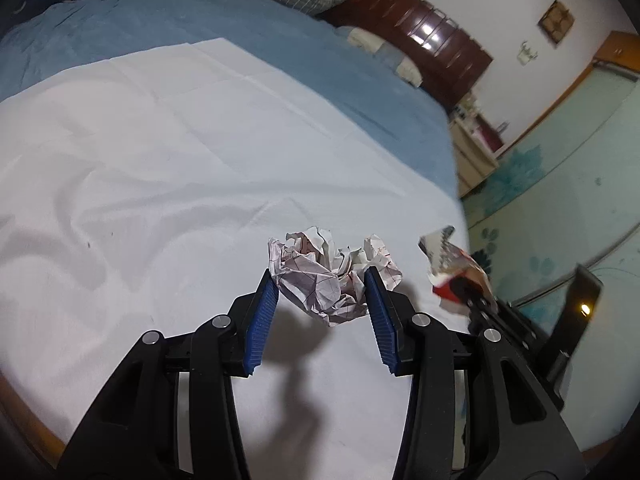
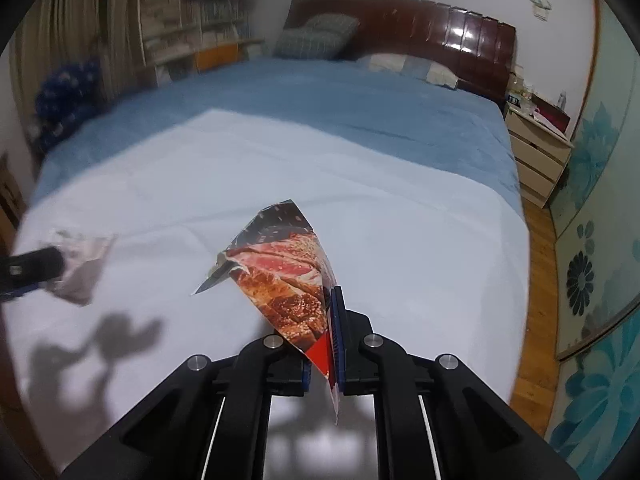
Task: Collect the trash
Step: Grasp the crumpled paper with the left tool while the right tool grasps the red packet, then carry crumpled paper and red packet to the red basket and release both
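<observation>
From your left wrist view, your left gripper (image 1: 322, 286) is gripping one crumpled paper ball (image 1: 324, 276) between its two blue pads (image 1: 262, 322), jaws about half apart, above the white sheet (image 1: 160, 160). At the right edge, your right gripper (image 1: 466, 294) is pinching one wrapper (image 1: 448, 264).

From your right wrist view, the right gripper (image 2: 332, 332) is clamping nearly shut on that one glossy meat-printed wrapper (image 2: 288, 276), lifted over the sheet (image 2: 400, 240). The left gripper (image 2: 48, 266) is showing blurred at left with the ball (image 2: 86, 264).

A crumpled grid-lined paper ball (image 1: 320, 276) is held off the sheet; at its 3 o'clock, a creased meat-printed wrapper (image 2: 288, 276) is held aloft.
</observation>
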